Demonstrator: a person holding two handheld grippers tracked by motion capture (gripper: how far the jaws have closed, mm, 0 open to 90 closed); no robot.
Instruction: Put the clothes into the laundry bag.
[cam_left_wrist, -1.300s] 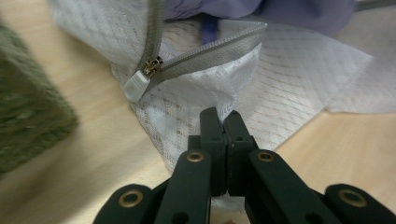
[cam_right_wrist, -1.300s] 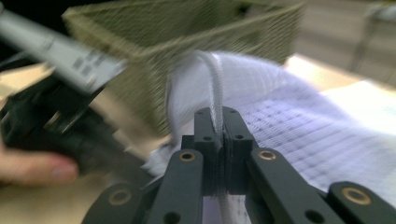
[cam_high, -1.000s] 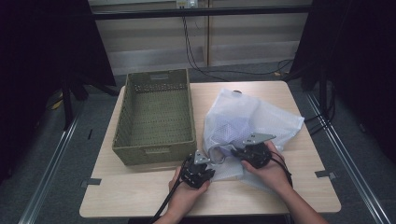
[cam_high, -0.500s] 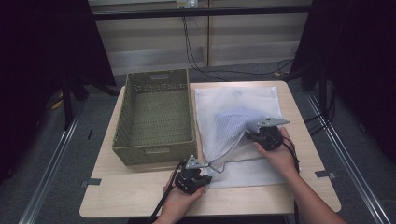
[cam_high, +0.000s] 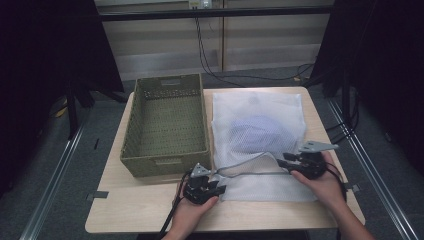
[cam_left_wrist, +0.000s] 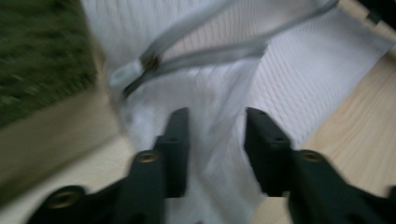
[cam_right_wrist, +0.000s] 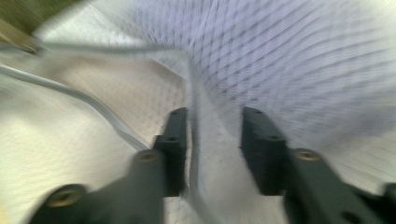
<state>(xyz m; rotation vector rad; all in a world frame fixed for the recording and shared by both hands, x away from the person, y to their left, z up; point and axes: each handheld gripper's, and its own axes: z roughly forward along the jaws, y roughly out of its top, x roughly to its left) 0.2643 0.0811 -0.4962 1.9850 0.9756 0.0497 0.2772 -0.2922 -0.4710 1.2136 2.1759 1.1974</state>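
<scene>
Though translucent, fine white mesh bag (cam_high: 260, 125), flat.

a light wood counter (cam_high: 150, 210) fills the frame's centre; black cables (cam_high: 210, 55) hang at upper centre, grey floor (cam_high: 60, 165) lies at left.

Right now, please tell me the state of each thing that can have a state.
Green basket: empty, upright beside the bag.
White mesh bag: lying flat, a purple item inside, zipper open.
Left tongs: open, fabric between the jaws.
Right tongs: open at the zipper edge.
</scene>
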